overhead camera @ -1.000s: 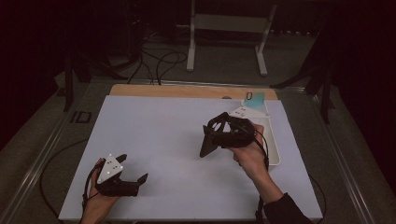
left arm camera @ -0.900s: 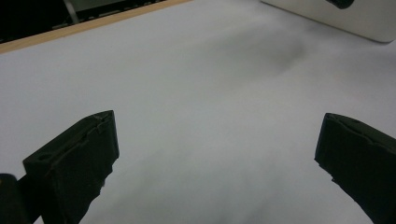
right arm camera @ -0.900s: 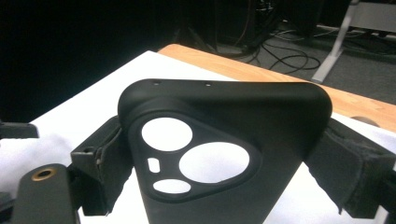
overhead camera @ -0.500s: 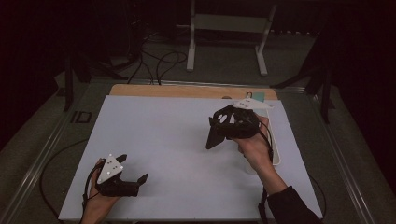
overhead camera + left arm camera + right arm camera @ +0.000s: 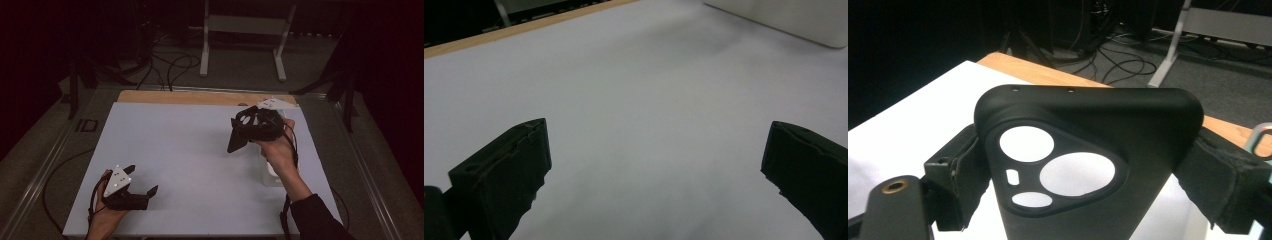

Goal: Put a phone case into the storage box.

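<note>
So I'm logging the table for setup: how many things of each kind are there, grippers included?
Hand-held gripper: 2, the left hand-held gripper and the right hand-held gripper
Black phone case: 1
White tray: 1
White mat: 1
Total: 5

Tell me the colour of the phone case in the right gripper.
Black, a matte phone case with camera cutouts, clamped between the right gripper jaws. It shows best in the right gripper view.
</note>
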